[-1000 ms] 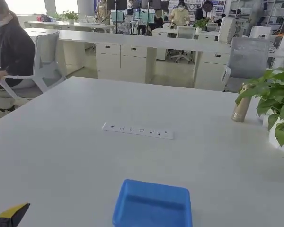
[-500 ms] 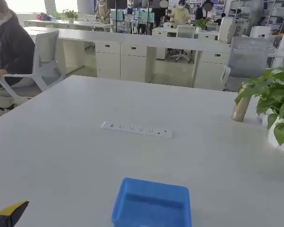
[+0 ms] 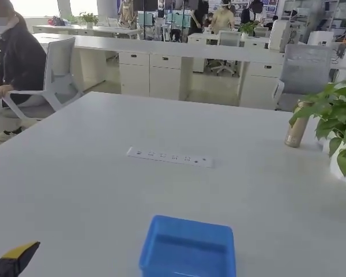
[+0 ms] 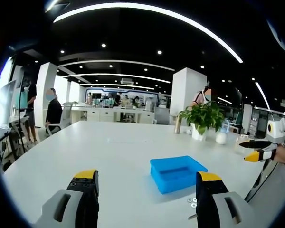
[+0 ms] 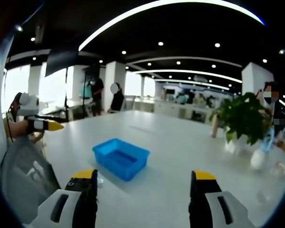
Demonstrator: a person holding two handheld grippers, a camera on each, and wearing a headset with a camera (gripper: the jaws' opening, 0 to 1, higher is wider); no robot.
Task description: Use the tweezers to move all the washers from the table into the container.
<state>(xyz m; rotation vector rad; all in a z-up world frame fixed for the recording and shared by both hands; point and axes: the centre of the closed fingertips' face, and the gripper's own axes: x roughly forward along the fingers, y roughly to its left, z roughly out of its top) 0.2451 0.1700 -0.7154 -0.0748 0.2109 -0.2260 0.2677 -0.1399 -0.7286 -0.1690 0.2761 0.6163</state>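
Note:
A blue open container (image 3: 187, 248) stands on the white table near the front edge. In the left gripper view it (image 4: 177, 172) lies ahead and to the right, with several small washers (image 4: 193, 202) on the table just in front of it. My left gripper (image 4: 147, 190) is open with nothing between its jaws; its yellow tip (image 3: 14, 259) shows at the lower left of the head view. My right gripper (image 5: 143, 190) is also open and holds nothing, with the container (image 5: 121, 158) ahead to its left. Each gripper appears in the other's view, the right gripper (image 4: 256, 154) and the left gripper (image 5: 42, 124).
A white power strip (image 3: 169, 157) lies mid-table. A potted plant (image 3: 334, 121) and a gold bottle (image 3: 296, 124) stand at the right edge. A person sits in a chair (image 3: 57, 69) beyond the table's far left.
The head camera has shifted slightly. Nothing on the table has moved, and the gripper tip at lower left stays in place.

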